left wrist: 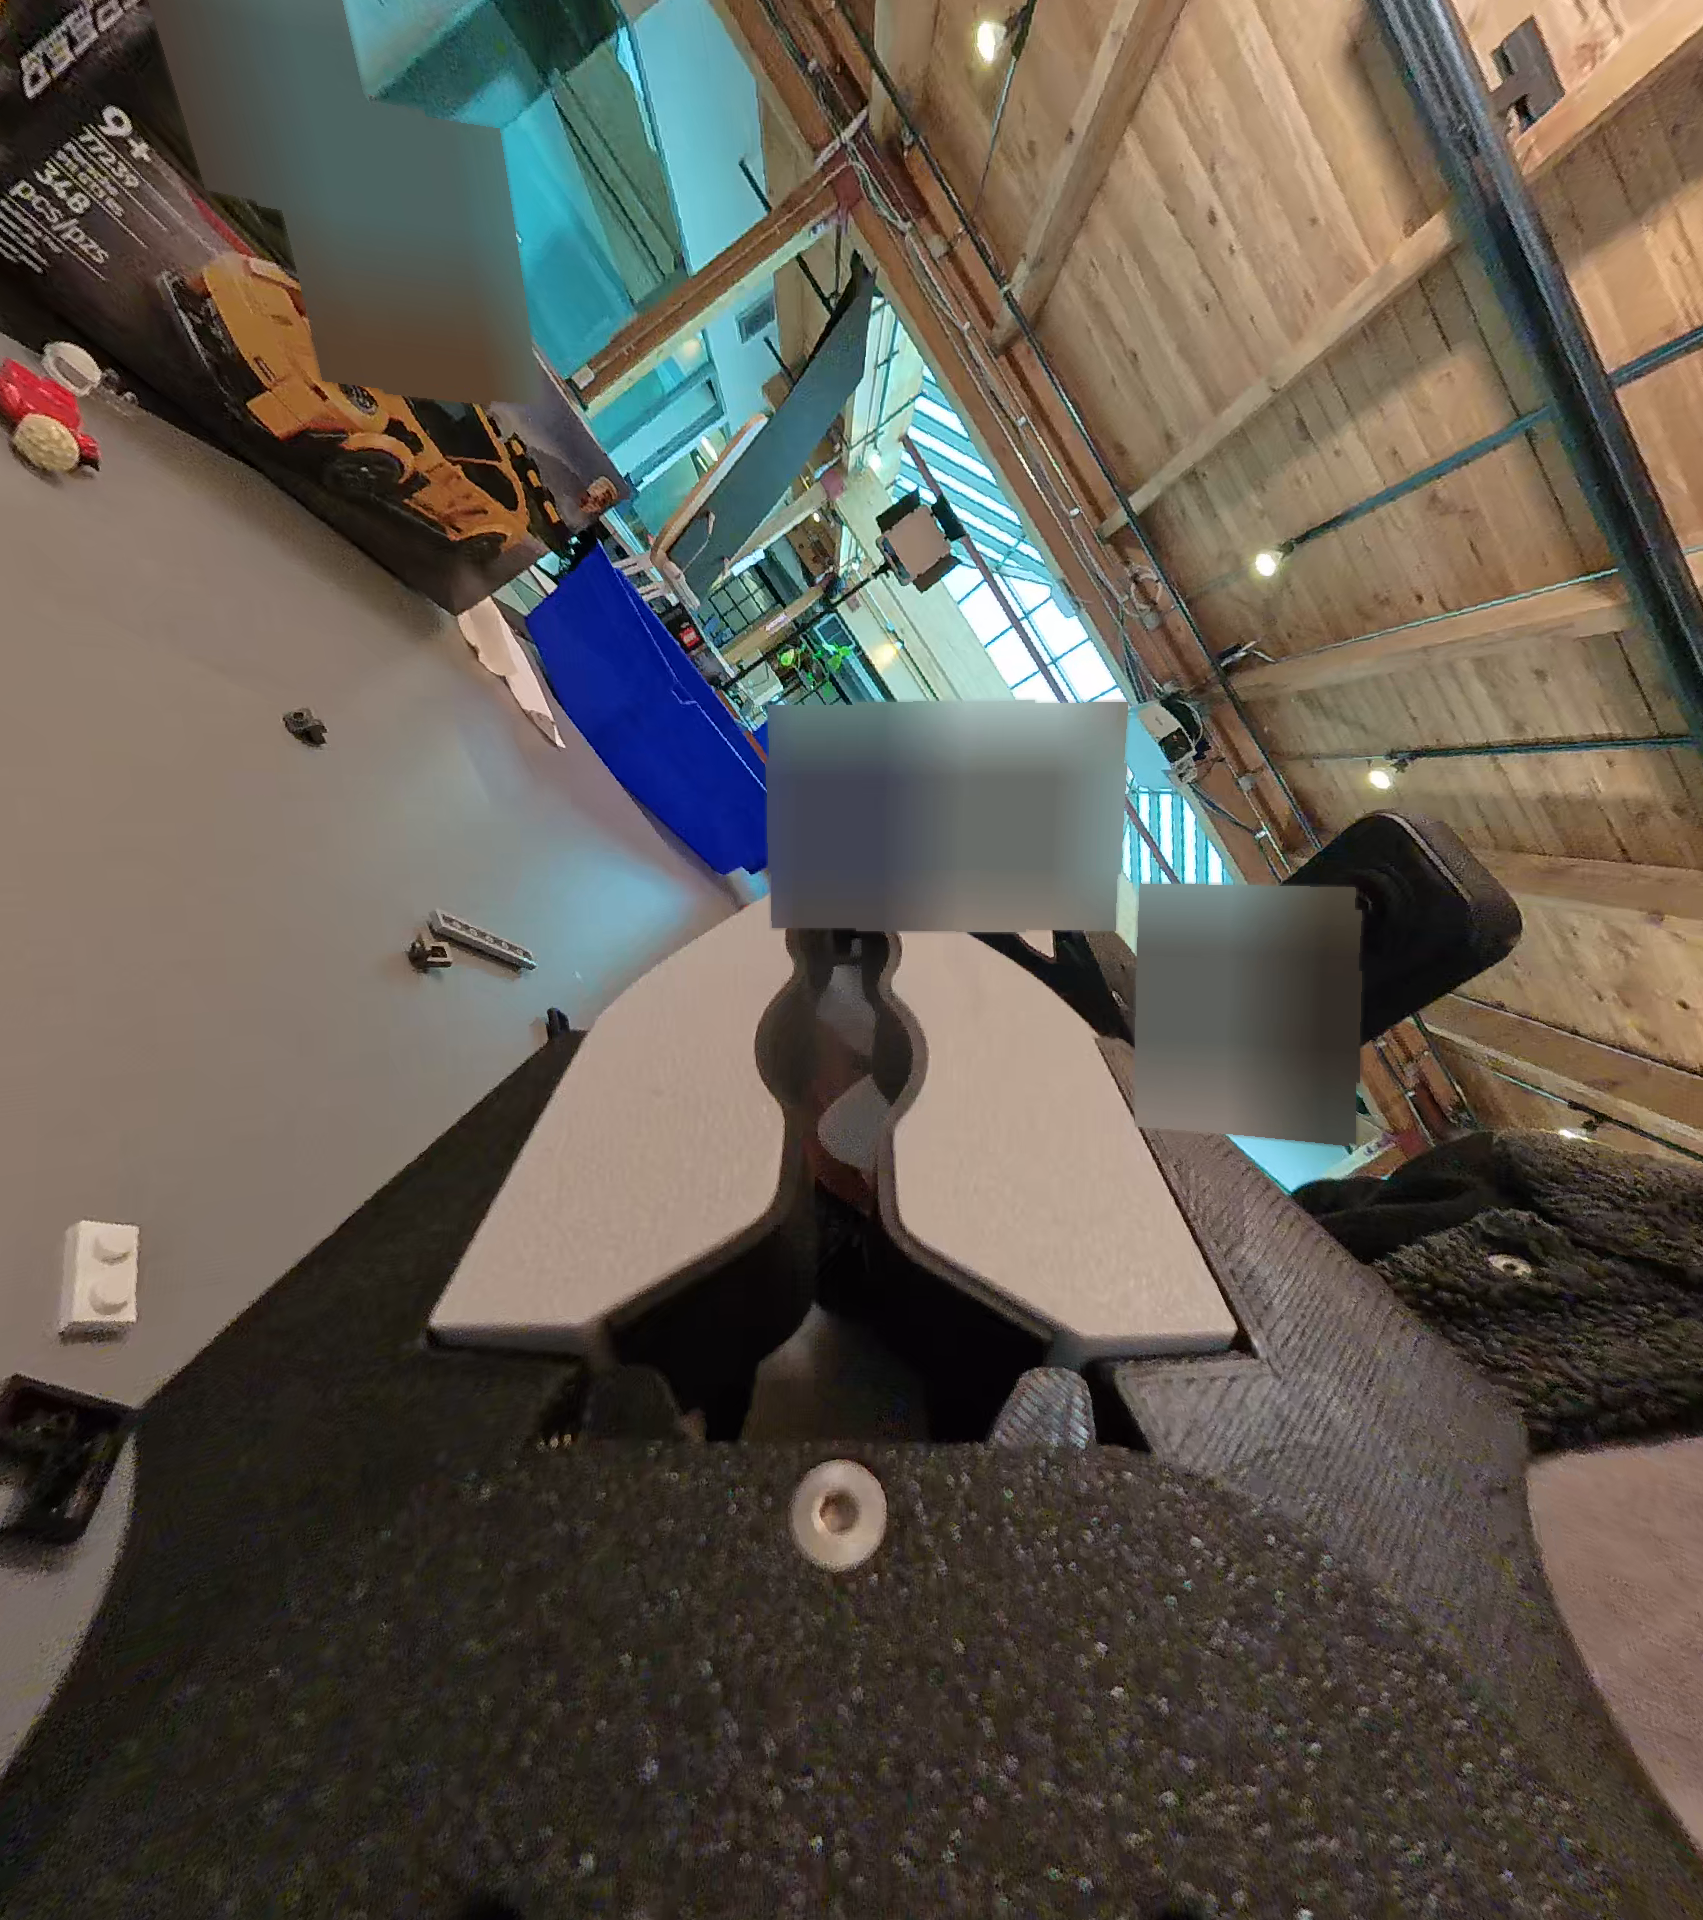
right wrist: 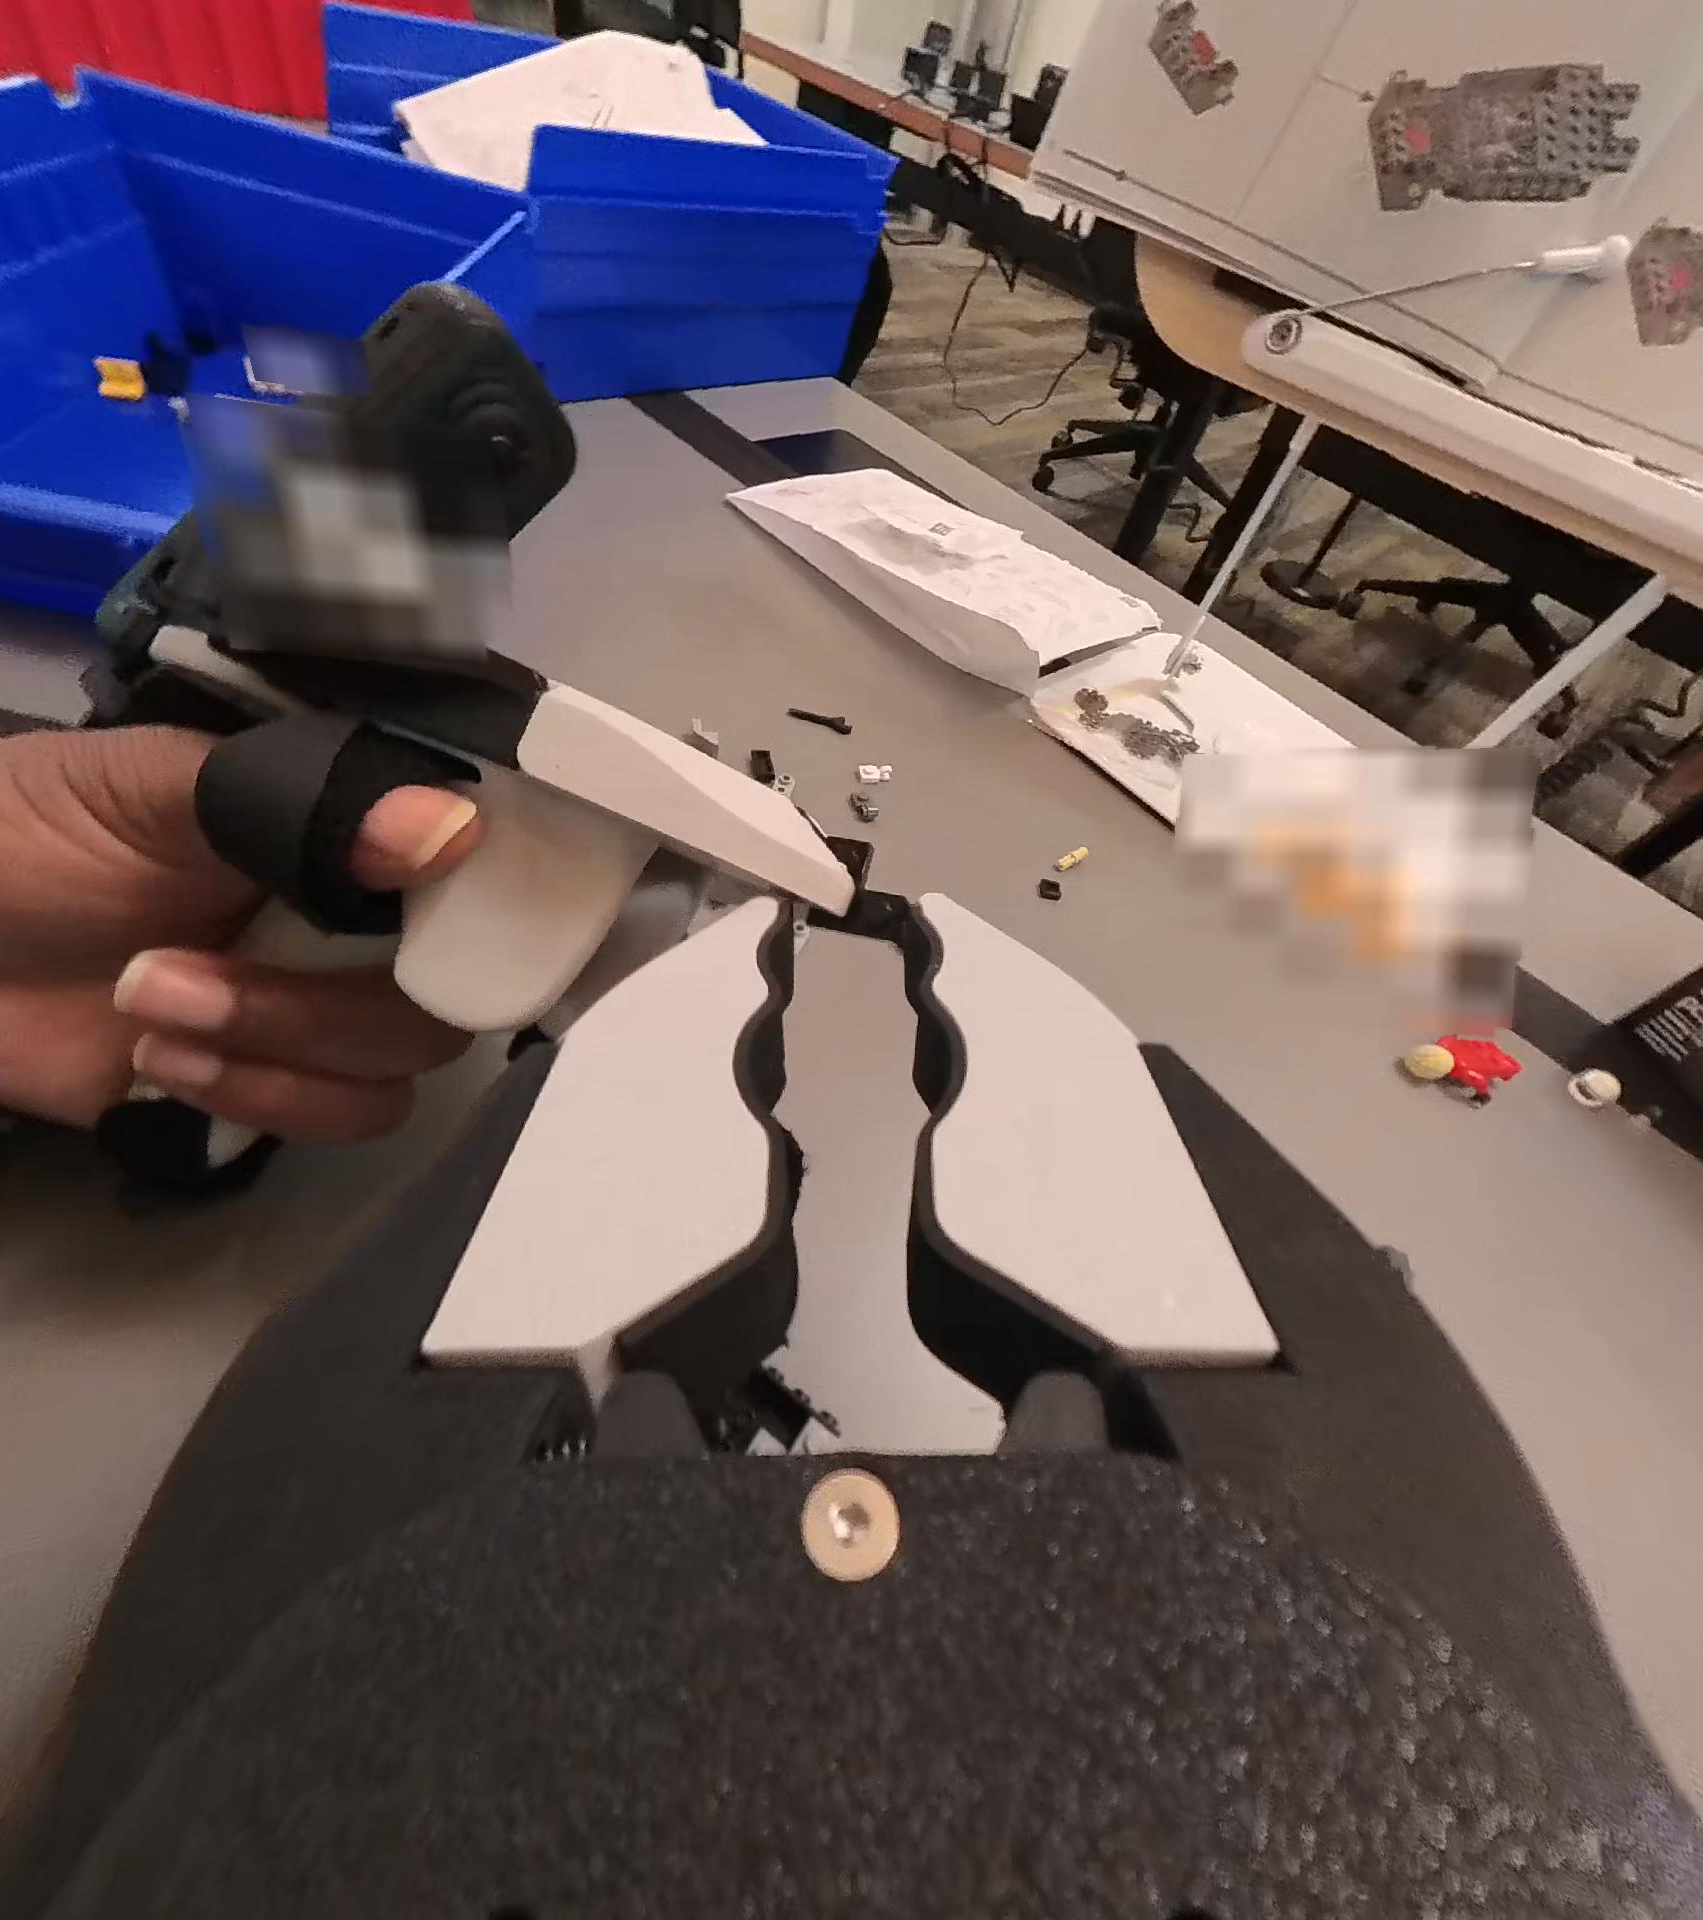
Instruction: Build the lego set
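My right gripper [right wrist: 862, 916] is shut on a small black lego piece [right wrist: 878, 920] and holds it above the grey table [right wrist: 1242, 1299]. My left gripper [right wrist: 842, 883], held by a hand [right wrist: 99, 883], comes in from the left. Its tips are closed on another small black piece [right wrist: 859, 857] that touches the right one's piece. In the left wrist view my left gripper [left wrist: 842, 951] is almost fully closed, with something dark at its tips. What lies past the tips is hidden there.
Loose small pieces [right wrist: 868, 774] lie past the grippers. A white two-stud plate [left wrist: 99, 1278], a grey strip [left wrist: 483, 940] and a red piece with a tan ball [left wrist: 36, 416] lie on the table. Blue bins [right wrist: 203, 260], a paper bag [right wrist: 951, 561] and the set's box [left wrist: 307, 364] border it. Less than 4 cm separates the two grippers' tips. The white two-stud plate [left wrist: 99, 1278] is about equally far from each gripper, around 12 cm.
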